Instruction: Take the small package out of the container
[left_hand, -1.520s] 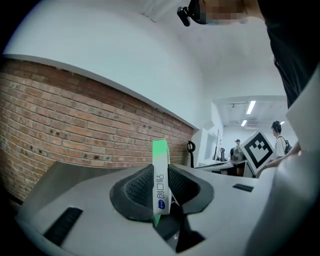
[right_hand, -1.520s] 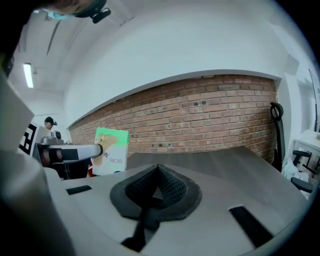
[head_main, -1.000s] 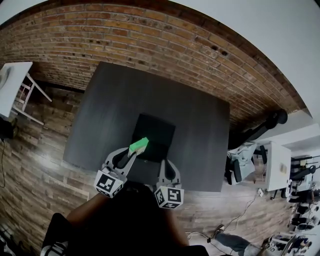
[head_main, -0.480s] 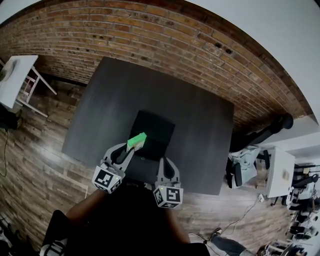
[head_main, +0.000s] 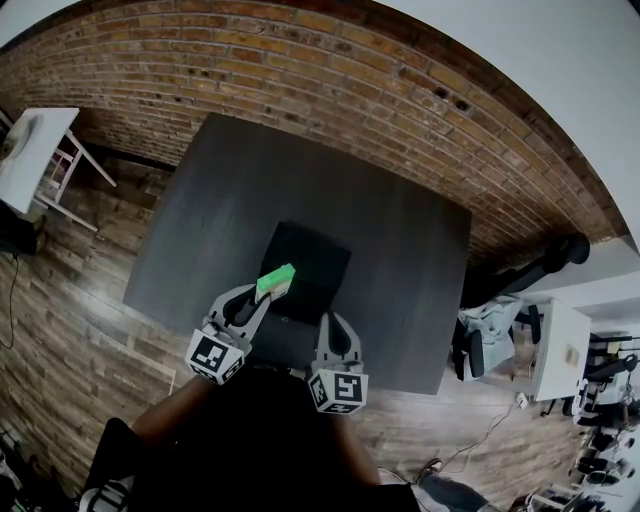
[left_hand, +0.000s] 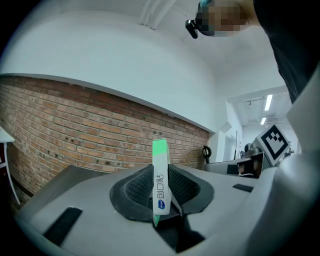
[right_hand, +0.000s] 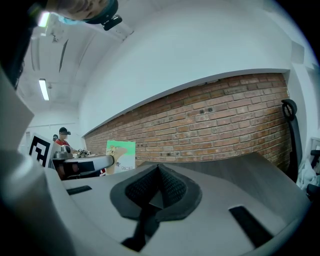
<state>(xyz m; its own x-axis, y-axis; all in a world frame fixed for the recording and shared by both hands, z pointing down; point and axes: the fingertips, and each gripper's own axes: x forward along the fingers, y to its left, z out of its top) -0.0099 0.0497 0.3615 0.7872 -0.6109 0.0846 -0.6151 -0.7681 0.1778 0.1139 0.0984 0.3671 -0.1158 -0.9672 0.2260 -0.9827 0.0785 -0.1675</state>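
A small green and white package (head_main: 275, 281) is pinched between the jaws of my left gripper (head_main: 270, 290), held in the air over the near left corner of the black container (head_main: 310, 270). In the left gripper view the package (left_hand: 160, 182) stands upright on its narrow edge between the pads. My right gripper (head_main: 332, 322) is shut with nothing in it, near the container's front edge. From the right gripper view the package (right_hand: 121, 156) shows at the left, its broad face with a cartoon print, and the shut jaws (right_hand: 157, 187) hold nothing.
The container sits on a dark grey table (head_main: 400, 260) that stands against a brick wall (head_main: 300, 70). Wooden floor surrounds the table. A white table with a chair (head_main: 30, 160) is at the far left; desks and chairs (head_main: 520, 330) are at the right.
The view has shifted slightly. Both grippers and the held package keep nearly the same places over the container's near edge.
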